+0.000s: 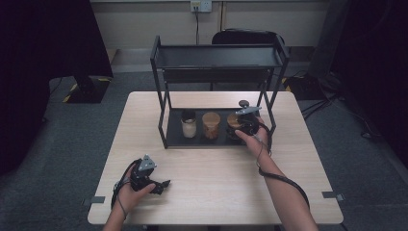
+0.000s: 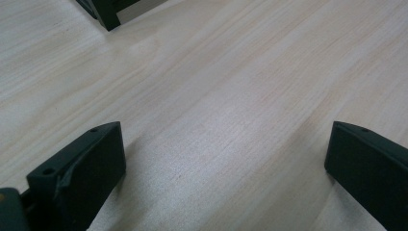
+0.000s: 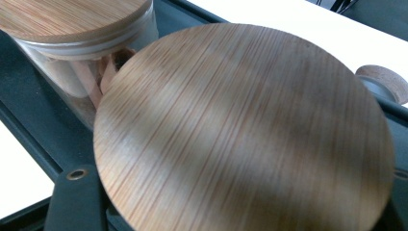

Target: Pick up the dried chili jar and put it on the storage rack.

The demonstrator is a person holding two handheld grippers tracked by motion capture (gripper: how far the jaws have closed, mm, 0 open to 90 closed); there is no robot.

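Right gripper (image 1: 246,122) is sitting at the right end of the black rack's (image 1: 166,120) lower shelf, its fingers closed as tight as they go on the rightmost jar (image 1: 234,121). That jar's round wooden lid (image 3: 245,130) is looming right under the right gripper view, the middle jar (image 3: 72,43) just beside it and touching. In the high view three jars are standing in a row on the shelf: a pale one (image 1: 188,126), the brown middle one, then the gripped one. Left gripper (image 1: 159,185) is resting on the counter (image 1: 216,173) near the front edge, fingers (image 2: 86,168) standing wide open with nothing between them, well apart from the rack.
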